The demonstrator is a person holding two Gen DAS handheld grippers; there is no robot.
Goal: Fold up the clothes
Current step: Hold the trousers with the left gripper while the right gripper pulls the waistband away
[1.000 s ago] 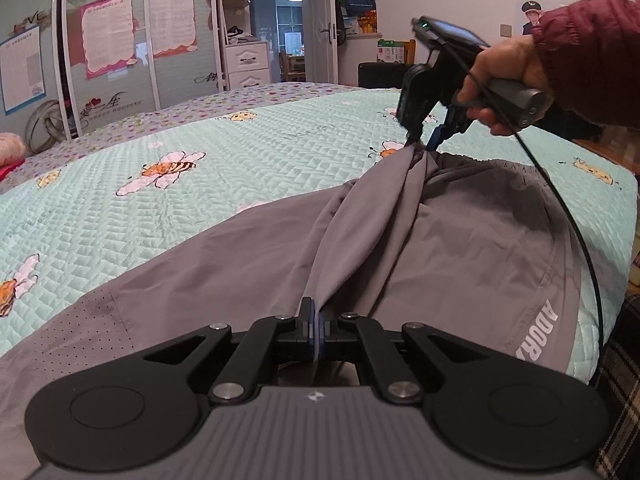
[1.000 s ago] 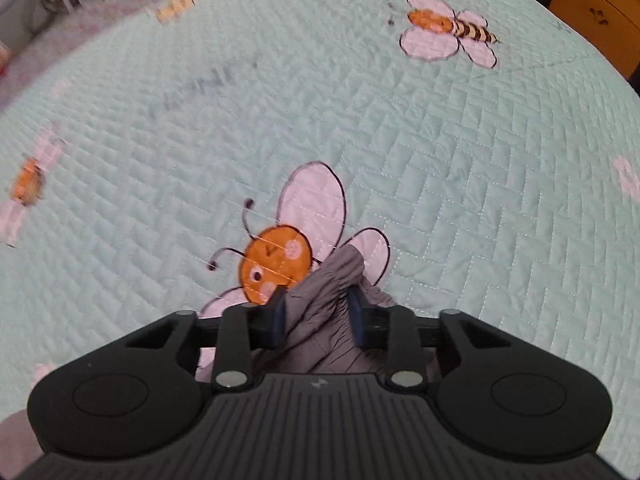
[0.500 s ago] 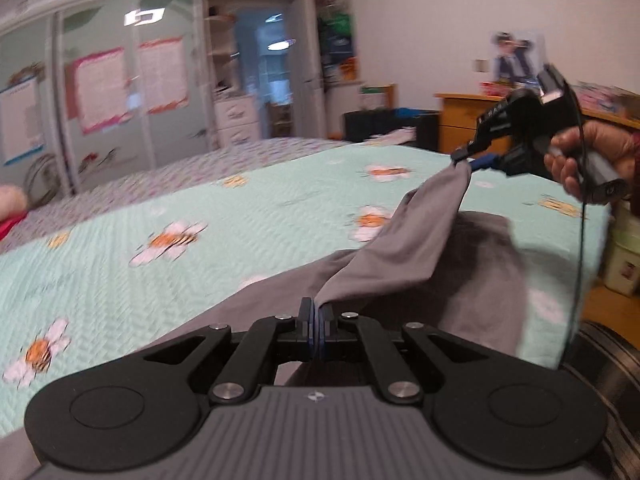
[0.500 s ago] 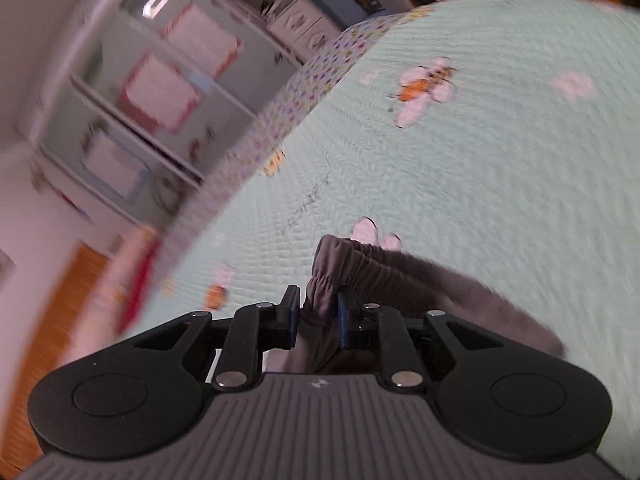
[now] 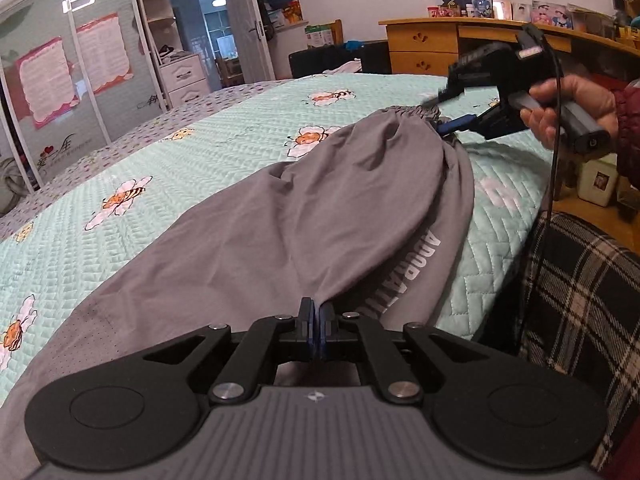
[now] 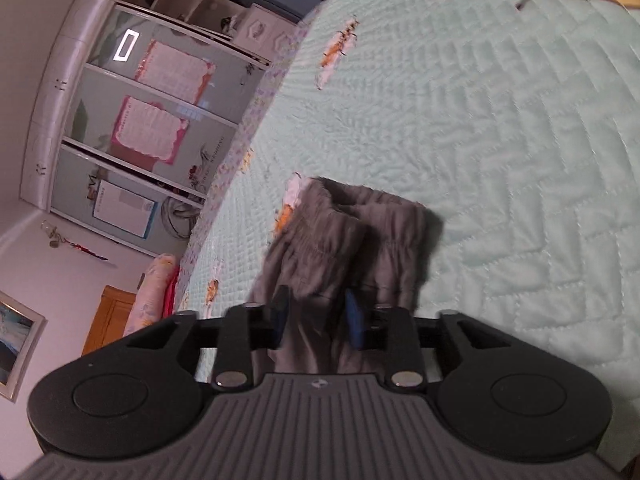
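Note:
Grey shorts (image 5: 320,208) with white lettering lie stretched across the mint bee-print quilt (image 5: 160,168). My left gripper (image 5: 316,316) is shut on a pinch of their near edge. At the far end, a hand (image 5: 568,108) holds my right gripper (image 5: 434,114) at the gathered elastic waistband. In the right wrist view the right gripper (image 6: 316,312) is opening: its blue pads stand apart, with the bunched waistband (image 6: 344,232) loose between them and resting on the quilt (image 6: 500,140).
The bed's edge runs along the right, with plaid fabric (image 5: 580,292) beside it. A wooden desk (image 5: 432,48) with photos stands behind. Sliding wardrobe doors (image 5: 72,76) line the far left. A black cable (image 5: 550,184) hangs from the right gripper.
The right gripper carried the waistband over to the right and down onto the quilt, rolling as it went, and its jaws have parted. The left gripper kept its pinch and shifted slightly.

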